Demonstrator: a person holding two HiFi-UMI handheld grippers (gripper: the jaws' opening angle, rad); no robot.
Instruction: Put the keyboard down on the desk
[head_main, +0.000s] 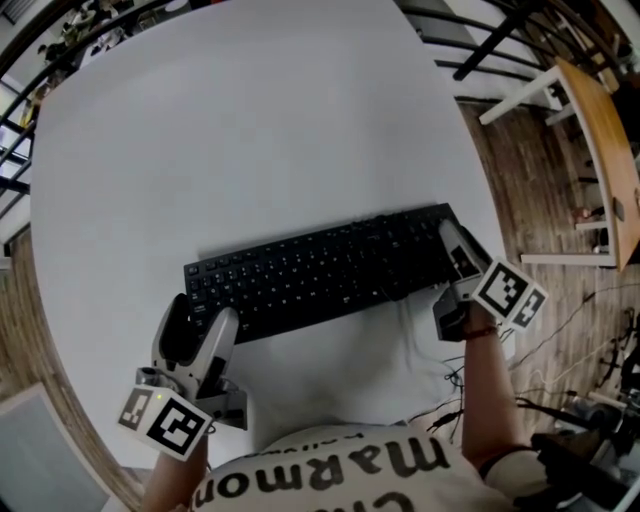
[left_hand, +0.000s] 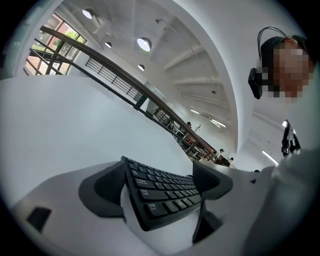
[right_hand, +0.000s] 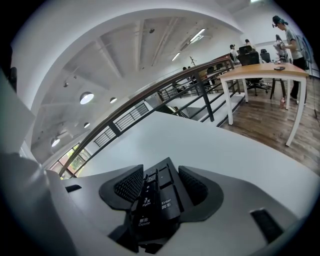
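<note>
A black keyboard (head_main: 320, 270) stretches across the near part of the round white desk (head_main: 250, 130), held at both ends. My left gripper (head_main: 200, 320) is shut on its left end, and in the left gripper view the keys (left_hand: 160, 192) run between the two dark pads. At the right end my right gripper (head_main: 455, 250) is shut, one finger lying over the keys. In the right gripper view the Enter and Delete keys (right_hand: 157, 197) fill the gap between the pads. Whether the keyboard rests on the desk or hangs just above it I cannot tell.
A wooden-topped table (head_main: 605, 130) on white legs stands to the right on the plank floor, with cables (head_main: 590, 330) trailing near my right arm. A dark railing (left_hand: 125, 85) runs behind the desk. People (right_hand: 287, 30) stand far off by the wooden table (right_hand: 265, 72).
</note>
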